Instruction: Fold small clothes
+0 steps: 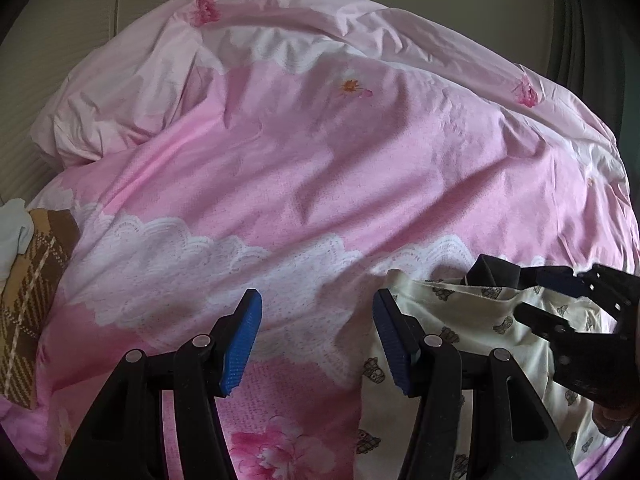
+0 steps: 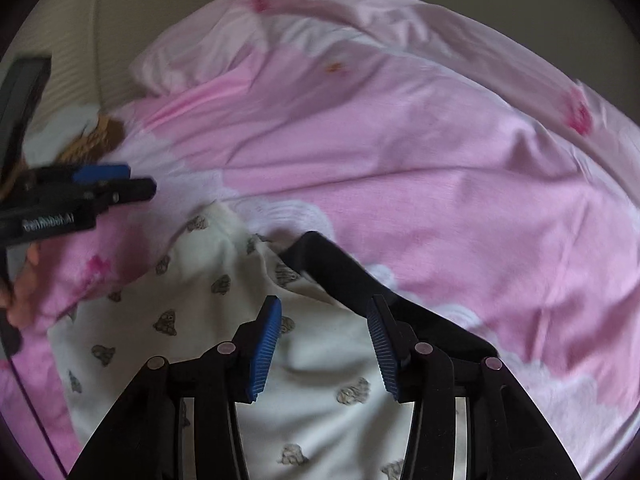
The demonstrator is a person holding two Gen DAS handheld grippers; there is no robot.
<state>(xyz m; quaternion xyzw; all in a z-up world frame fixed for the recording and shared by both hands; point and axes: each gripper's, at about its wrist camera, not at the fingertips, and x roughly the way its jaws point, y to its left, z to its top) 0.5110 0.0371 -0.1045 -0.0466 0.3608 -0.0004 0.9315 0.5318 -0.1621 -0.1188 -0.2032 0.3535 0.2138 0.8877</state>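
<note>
Our right gripper (image 2: 324,344) has its jaws released, with nothing between the blue pads; they hang just above the cream garment with small bear prints (image 2: 304,400). Our left gripper (image 1: 318,340) also stands with jaws apart and empty, half over the pink duvet (image 1: 304,168) and half over the left edge of the same garment.

The garment lies on the duvet, on the bed, close under both grippers. A black part (image 2: 340,276), maybe a waistband or a strap, lies across its upper right corner; we cannot tell which.

We judge these risks. The duvet is soft and much wrinkled, so jaws that go down for the garment edge can pinch the duvet cover together with it, and then the fold drags the bedding. The garment is thin and already creased, so a grasp of one layer only can open the fold again. The black part can slide out when we lift. The two grippers are near each other, so they may collide. A brown checked cloth (image 1: 36,300) lies well apart at the left.
</note>
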